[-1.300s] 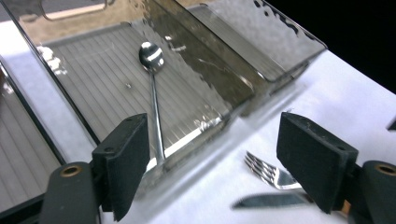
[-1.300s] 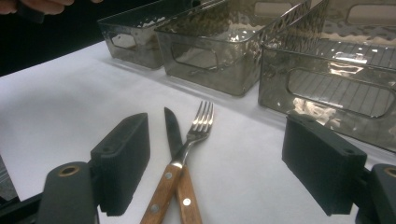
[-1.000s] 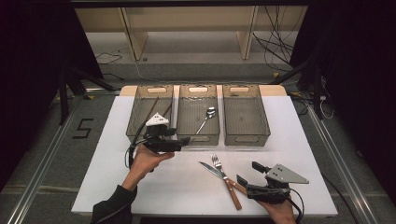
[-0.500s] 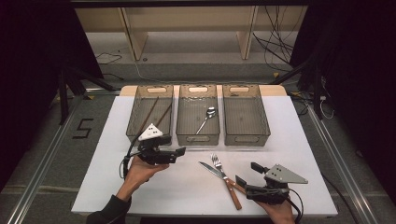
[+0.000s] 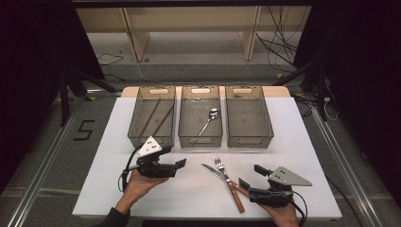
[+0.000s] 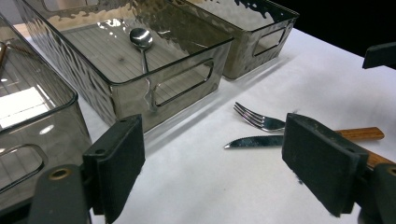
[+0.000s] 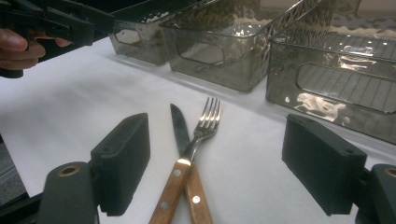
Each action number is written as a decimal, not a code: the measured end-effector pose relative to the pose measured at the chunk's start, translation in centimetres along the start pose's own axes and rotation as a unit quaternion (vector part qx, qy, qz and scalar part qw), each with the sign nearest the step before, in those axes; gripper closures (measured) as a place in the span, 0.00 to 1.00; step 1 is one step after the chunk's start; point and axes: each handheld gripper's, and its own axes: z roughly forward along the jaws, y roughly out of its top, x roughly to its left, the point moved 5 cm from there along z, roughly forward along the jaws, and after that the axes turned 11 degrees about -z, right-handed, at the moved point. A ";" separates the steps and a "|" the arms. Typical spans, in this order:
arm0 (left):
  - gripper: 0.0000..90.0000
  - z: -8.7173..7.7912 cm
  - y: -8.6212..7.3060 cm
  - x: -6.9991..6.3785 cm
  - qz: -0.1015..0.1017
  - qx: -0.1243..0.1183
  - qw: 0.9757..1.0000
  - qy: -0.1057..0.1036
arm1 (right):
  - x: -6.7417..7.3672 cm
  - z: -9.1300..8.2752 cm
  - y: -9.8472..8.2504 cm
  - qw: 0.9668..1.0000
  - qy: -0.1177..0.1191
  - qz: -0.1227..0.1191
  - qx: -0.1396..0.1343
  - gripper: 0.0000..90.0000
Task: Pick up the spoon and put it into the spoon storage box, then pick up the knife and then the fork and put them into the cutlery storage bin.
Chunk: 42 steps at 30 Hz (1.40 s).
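Looking at the near edge of the desk [image 5: 118, 189], our right hand-held gripper [image 5: 251, 178] has its jaws spread wide with nothing in them, lined up on the fork [image 7: 203, 126] and knife [image 7: 180, 128], whose wooden handles cross. We'd guess the fork goes first since it lies on top: pinch low on one handle only. Our left hand-held gripper [image 5: 181, 164] hangs wide apart and empty too. Farther back, the spoon [image 5: 209, 119] sits in the middle bin [image 5: 200, 140], chopsticks [image 5: 156, 116] in the left bin [image 5: 150, 138], and the right bin [image 5: 249, 141] looks empty.
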 end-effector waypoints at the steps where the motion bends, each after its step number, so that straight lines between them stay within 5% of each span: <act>1: 0.23 -0.1 -0.1 0.0 0.002 -0.004 1.000 0.001 | 0.0 0.0 0.0 1.000 0.000 0.001 0.000 0.27; 13: 0.23 -1.1 -1.4 0.3 0.006 -0.023 1.000 0.002 | 0.6 0.2 0.4 1.000 0.002 0.007 0.015 0.28; 22: 0.22 -1.9 -2.4 0.4 0.007 -0.032 0.999 0.006 | 2.1 0.9 1.3 0.997 0.025 0.020 0.074 0.34; 25: 0.22 -2.1 -2.8 0.5 0.003 -0.029 1.000 0.003 | 2.9 1.5 1.4 0.994 0.032 0.018 0.107 0.37; 33: 0.22 -2.6 -3.3 0.4 0.008 -0.029 1.000 0.008 | 4.4 2.8 0.4 0.979 0.041 -0.004 0.202 0.49; 42: 0.22 -2.6 -3.7 0.2 0.017 -0.025 1.000 0.009 | 4.7 3.2 -0.6 0.969 0.034 -0.001 0.243 0.59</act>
